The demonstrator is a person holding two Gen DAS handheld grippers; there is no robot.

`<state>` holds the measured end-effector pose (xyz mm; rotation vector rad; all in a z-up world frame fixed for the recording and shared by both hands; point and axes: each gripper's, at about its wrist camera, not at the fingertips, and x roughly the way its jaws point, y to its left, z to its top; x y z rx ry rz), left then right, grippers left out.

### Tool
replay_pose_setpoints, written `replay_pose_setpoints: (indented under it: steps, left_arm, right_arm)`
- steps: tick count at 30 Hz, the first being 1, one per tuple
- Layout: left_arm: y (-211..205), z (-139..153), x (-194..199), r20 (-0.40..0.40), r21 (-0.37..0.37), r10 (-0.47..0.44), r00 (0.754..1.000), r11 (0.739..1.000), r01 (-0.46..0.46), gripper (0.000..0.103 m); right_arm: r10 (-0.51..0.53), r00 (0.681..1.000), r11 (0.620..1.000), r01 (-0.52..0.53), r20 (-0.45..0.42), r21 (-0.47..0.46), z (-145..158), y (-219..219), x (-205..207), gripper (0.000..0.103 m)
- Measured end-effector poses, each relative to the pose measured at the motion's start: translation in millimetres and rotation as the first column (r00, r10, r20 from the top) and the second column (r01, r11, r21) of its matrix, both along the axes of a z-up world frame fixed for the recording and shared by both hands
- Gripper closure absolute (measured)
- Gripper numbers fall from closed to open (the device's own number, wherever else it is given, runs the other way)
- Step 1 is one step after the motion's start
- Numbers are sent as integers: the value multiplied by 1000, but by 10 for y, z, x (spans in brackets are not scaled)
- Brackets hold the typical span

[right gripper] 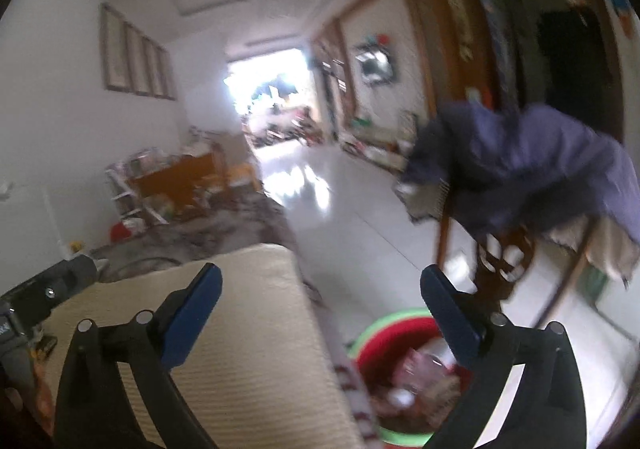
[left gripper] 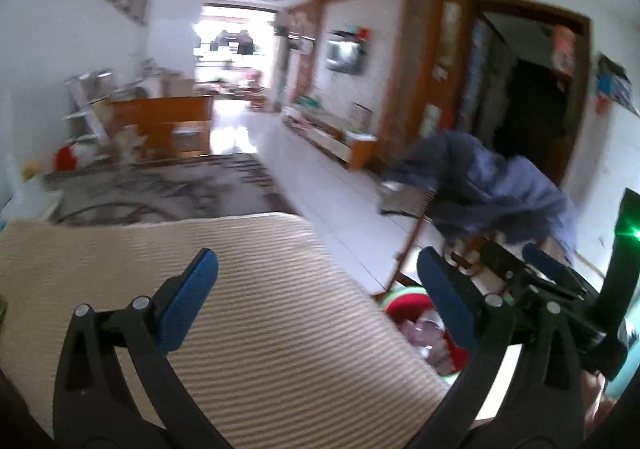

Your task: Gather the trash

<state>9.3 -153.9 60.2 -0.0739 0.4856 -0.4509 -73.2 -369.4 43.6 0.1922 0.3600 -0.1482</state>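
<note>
Both my left gripper (left gripper: 318, 301) and right gripper (right gripper: 320, 309) had their fingers wide apart with nothing between them, and the trash sat in the red-and-green bin (right gripper: 374, 333) just below the right fingers, so collecting looked mostly done.

You have two grippers in view: the left gripper (left gripper: 318, 289) and the right gripper (right gripper: 320, 299), each with two blue-padded fingers (left gripper: 188, 305) spread wide and nothing between them. One red basin with a green rim (right gripper: 394, 323) sits on the floor at about five o'clock, with several pieces of crumpled trash (right gripper: 420, 367) inside; blur keeps you from an exact count. One cream ribbed cushion (left gripper: 256, 329) lies below. One purple-blue cloth (right gripper: 532, 169) drapes over one wooden chair (right gripper: 446, 225) at three o'clock. One wall-mounted screen (left gripper: 343, 55) hangs at one o'clock.
</note>
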Motion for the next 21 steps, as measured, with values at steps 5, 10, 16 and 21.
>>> replay_pose_setpoints:
  steps: [5, 10, 16, 21]
  left_arm:
    - [490, -182, 55, -39, -31, 79, 996, 996, -80, 5]
    - [720, -283, 67, 34, 20, 201, 979, 979, -201, 5]
    - [888, -236, 55, 17, -50, 208, 978, 977, -207, 5]
    - [857, -232, 22, 37, -33, 217, 976, 976, -215, 5]
  right_arm:
    - [94, 996, 996, -94, 1, 4, -263, 518, 179, 7]
    - [52, 995, 999, -53, -89, -13, -376, 612, 347, 7]
    - [-18, 1000, 997, 19, -12, 70, -429, 505, 220, 7]
    - [9, 1000, 1000, -9, 12, 25, -418, 614, 203, 7]
